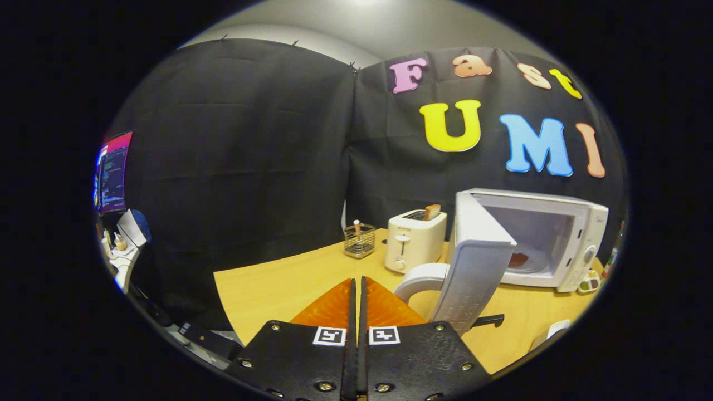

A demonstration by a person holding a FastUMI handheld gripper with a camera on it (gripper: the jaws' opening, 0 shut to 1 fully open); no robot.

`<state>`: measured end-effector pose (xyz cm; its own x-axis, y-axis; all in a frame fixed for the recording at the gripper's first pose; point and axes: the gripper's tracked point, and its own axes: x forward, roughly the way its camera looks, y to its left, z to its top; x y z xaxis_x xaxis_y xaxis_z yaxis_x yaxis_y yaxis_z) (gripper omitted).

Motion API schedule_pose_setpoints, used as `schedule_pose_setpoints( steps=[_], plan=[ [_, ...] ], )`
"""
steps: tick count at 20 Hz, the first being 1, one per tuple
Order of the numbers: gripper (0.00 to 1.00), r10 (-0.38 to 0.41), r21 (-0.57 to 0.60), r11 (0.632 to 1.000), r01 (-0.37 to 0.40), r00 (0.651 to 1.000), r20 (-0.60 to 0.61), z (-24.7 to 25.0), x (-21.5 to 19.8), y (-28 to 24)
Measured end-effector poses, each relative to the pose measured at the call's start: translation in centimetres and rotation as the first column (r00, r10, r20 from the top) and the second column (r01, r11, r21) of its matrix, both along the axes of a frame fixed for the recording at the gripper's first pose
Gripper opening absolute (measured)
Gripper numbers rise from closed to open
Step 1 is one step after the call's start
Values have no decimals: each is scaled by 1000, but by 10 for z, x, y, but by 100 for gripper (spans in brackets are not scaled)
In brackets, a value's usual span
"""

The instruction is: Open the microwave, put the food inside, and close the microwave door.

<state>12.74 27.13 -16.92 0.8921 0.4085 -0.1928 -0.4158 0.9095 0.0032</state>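
Hand-held gripper: the hand-held gripper (pixel 357 289) hung over the near part of the counter, its two fingers pressed together with just a thin slit between them, clenched on nothing.
Counter: a pale wooden counter (pixel 278 284) stood in front of the black cloth wall.
Microwave: a white microwave (pixel 548 236) sat on the counter beyond the fingers and off to their right, its cavity facing me.
Microwave door: the door (pixel 479 262) stood swung wide open, reaching out toward the gripper, its curved handle (pixel 420 278) just ahead of the right finger.
Food: a reddish-brown piece of food (pixel 518 259) lay inside the microwave on the turntable plate, partly hidden behind the door's edge.
Toaster: a cream toaster (pixel 415 240) stood just left of the open door, with a slice of toast (pixel 432 211) poking up from one slot.
Wire holder: a small wire basket (pixel 359 240) stood left of the toaster, something upright in it.
Monitor: a lit screen (pixel 113 172) glowed far off to the left, past the cloth.
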Motion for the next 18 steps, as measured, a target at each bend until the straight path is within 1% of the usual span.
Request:
schedule_pose_setpoints(
  steps=[3, 4, 7, 10, 12, 15, 17, 18],
  plan=[
    [1, -44, -11, 999, 44, 999, -21, -1, -2, -43],
    [1, -71, -10, 997, 71, 997, -31, -1, 0, -60],
    [1, -177, -46, 983, 177, 984, -6, 2, 10, -112],
    [1, -270, -73, 960, 269, 963, -5, -9, 30, -160],
    [1, -337, -74, 939, 334, 941, -28, -19, 51, -192],
    [1, -458, -41, 889, 456, 886, -75, -33, 82, -244],
    [1, -512, -14, 858, 514, 854, -93, -40, 103, -271],
    [1, -519, 9, 853, 522, 849, -94, -40, 113, -280]
  ],
)
